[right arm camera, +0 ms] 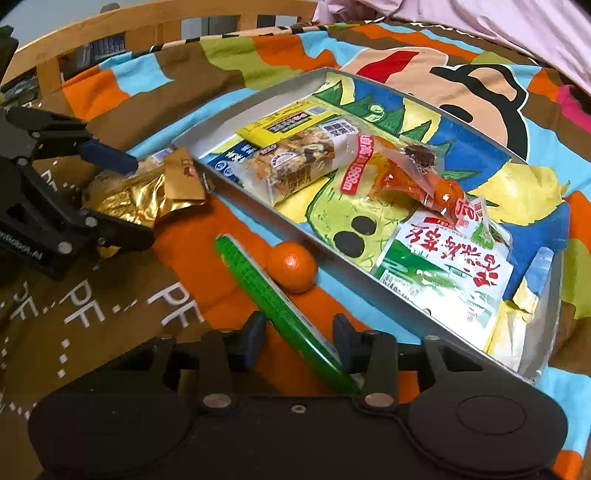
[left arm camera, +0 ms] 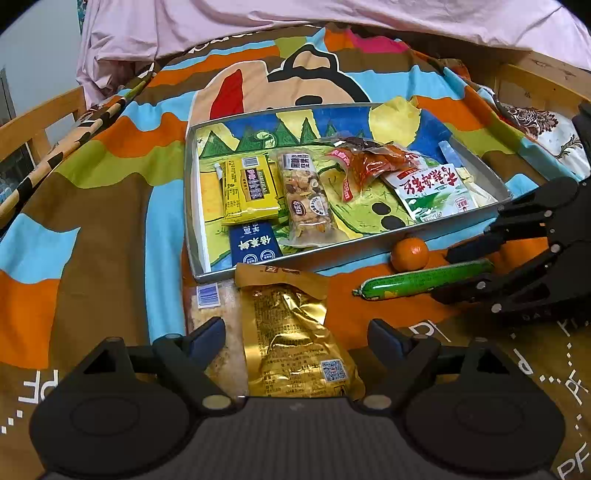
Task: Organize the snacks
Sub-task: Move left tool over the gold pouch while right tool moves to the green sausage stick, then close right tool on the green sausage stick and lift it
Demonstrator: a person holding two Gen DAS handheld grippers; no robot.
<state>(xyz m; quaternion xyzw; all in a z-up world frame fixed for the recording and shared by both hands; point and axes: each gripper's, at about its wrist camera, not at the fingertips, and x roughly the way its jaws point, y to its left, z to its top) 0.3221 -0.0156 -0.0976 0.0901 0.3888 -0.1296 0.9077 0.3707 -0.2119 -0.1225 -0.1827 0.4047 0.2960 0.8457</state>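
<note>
A grey tray (left arm camera: pixel 192 206) with a cartoon lining lies on the bed and holds several snack packs. A gold foil pack (left arm camera: pixel 295 336) lies in front of the tray, between the open fingers of my left gripper (left arm camera: pixel 297 336). A green sausage stick (right arm camera: pixel 280 314) lies beside a small orange (right arm camera: pixel 292 266). My right gripper (right arm camera: pixel 299 339) is open, its fingers on either side of the stick's near end. In the right wrist view the left gripper (right arm camera: pixel 122 199) straddles the gold pack (right arm camera: pixel 147 195). In the left wrist view the right gripper (left arm camera: pixel 465 273) reaches the green stick (left arm camera: pixel 424 278) beside the orange (left arm camera: pixel 410 253).
A pale flat packet (left arm camera: pixel 218 321) lies under the gold pack. In the tray are a yellow pack (left arm camera: pixel 249 188), a nut mix bag (left arm camera: pixel 306 199), a red-orange pack (left arm camera: pixel 373 162) and a green-white pack (left arm camera: pixel 432 192). A wooden bed rail (right arm camera: pixel 110 26) and a pink quilt (left arm camera: pixel 295 22) border the bed.
</note>
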